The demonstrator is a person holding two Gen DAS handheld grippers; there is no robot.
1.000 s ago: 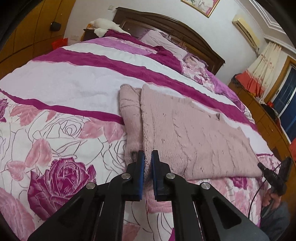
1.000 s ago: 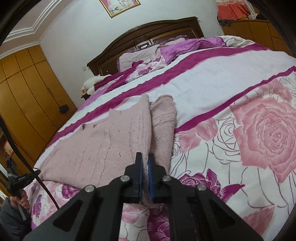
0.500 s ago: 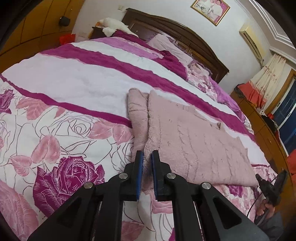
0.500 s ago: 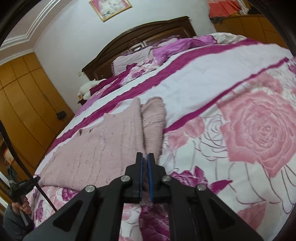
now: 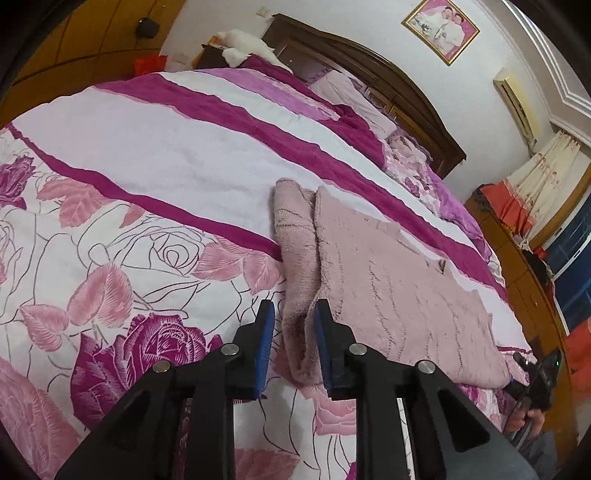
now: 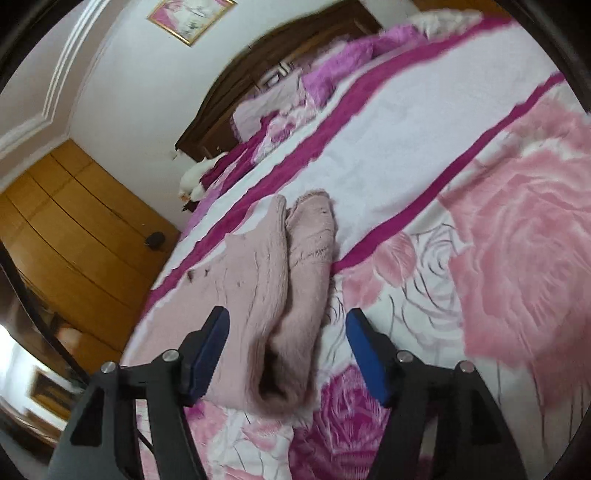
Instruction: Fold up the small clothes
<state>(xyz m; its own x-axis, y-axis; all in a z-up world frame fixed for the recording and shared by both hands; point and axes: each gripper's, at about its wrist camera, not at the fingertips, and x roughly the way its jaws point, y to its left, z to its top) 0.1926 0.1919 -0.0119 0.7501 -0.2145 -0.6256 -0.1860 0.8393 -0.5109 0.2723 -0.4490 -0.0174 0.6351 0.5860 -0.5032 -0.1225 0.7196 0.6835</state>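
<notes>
There is one pink knitted sweater (image 5: 388, 288) on the bed, and it lies flat on the flowered bedspread (image 5: 110, 258), across the border between the rose pattern and the white and magenta stripes. It is already folded: one sleeve (image 5: 295, 251) lies doubled along the side edge of the body part, and the two parts touch along one long line. In the right wrist view the same sweater (image 6: 255, 295) shows this folded sleeve (image 6: 310, 266) on its right side. I count two grippers, each with two blue pads. The left gripper (image 5: 293, 332) is low over the near end of the sleeve, and its jaws are spread a little, one on each side of the sleeve end; the cloth sits between them but they do not squeeze it. The right gripper (image 6: 286, 354) points along the bed toward the headboard, its jaws are spread wide, and the near corner of the sweater lies between them without touching the pads. This view is a little blurred. On the wall there is one framed picture (image 5: 441, 29) with a gold frame, and one air conditioner (image 5: 515, 99) is mounted high near the curtain (image 5: 535, 177). One dark wooden headboard (image 5: 369, 74) stands behind the pillows. A wooden wardrobe (image 6: 74, 221) fills the side of the room. I can read no writing or brand on any thing.
</notes>
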